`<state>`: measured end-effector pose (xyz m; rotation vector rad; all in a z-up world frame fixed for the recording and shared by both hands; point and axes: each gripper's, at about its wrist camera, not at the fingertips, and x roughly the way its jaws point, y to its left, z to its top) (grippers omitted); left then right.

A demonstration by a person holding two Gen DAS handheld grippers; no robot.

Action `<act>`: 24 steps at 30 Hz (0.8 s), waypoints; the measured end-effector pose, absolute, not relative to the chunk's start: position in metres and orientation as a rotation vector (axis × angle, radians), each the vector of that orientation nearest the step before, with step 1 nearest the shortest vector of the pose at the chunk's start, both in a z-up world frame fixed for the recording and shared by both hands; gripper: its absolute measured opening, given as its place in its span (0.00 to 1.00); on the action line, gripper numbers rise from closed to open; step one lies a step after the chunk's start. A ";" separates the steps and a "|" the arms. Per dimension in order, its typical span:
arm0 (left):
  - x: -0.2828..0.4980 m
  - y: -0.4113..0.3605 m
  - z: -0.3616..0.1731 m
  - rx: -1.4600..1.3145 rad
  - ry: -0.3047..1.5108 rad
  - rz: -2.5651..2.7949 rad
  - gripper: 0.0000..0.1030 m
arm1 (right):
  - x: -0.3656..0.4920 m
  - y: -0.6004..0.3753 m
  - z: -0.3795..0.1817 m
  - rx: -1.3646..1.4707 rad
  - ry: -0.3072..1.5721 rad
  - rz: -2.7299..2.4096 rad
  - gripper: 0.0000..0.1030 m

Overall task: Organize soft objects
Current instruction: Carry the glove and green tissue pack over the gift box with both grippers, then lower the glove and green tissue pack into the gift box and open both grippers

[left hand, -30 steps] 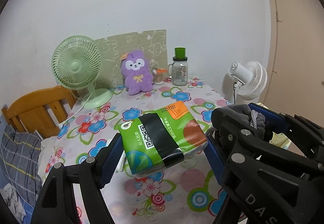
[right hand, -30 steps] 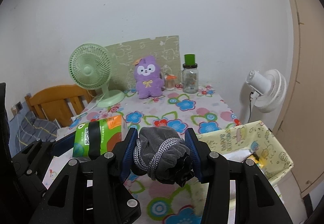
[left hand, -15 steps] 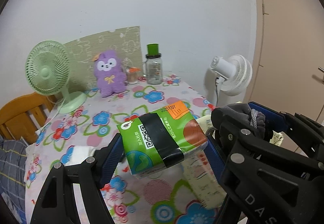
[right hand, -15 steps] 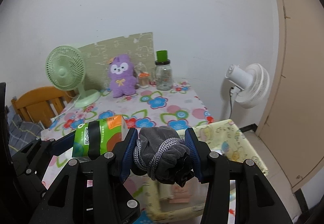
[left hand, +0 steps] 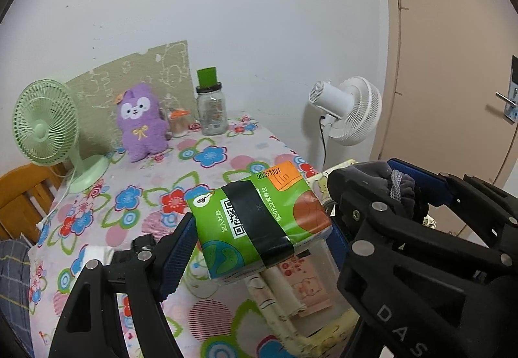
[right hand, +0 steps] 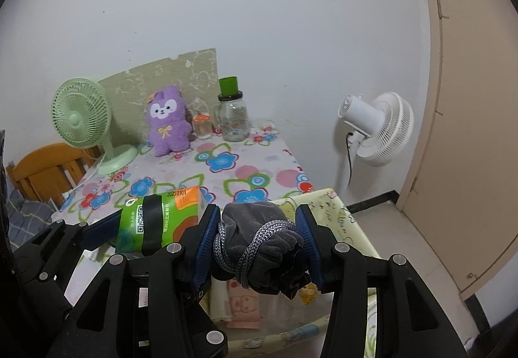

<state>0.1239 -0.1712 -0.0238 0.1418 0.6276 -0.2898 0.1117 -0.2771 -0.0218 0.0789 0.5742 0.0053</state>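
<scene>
Tissue pack [left hand: 259,222]: clamped in left gripper [left hand: 262,238], long axis running 11-to-5, over edge of yellow storage box [right hand: 336,205]. Glove bundle [right hand: 259,244]: clamped in right gripper [right hand: 259,244], directly above box. Box interior at 6 o'clock below both; right gripper nearer, I'd judge.

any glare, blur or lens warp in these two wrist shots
Left wrist view: strong fisheye bend in the door frame, dark vignette corners, green tissue pack sharp, no glare. Right wrist view: same warp, grey glove bundle crisp, flat even light, soft shadows.
</scene>
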 end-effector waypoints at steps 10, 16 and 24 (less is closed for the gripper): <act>0.135 -0.196 -0.042 0.156 0.681 -0.320 0.78 | 0.125 -0.297 -0.043 0.097 0.630 -0.019 0.51; 0.144 -0.206 -0.055 0.167 0.713 -0.336 0.79 | 0.133 -0.307 -0.056 0.112 0.665 -0.037 0.51; 0.152 -0.212 -0.071 0.168 0.764 -0.348 0.79 | 0.142 -0.307 -0.071 0.118 0.710 -0.044 0.51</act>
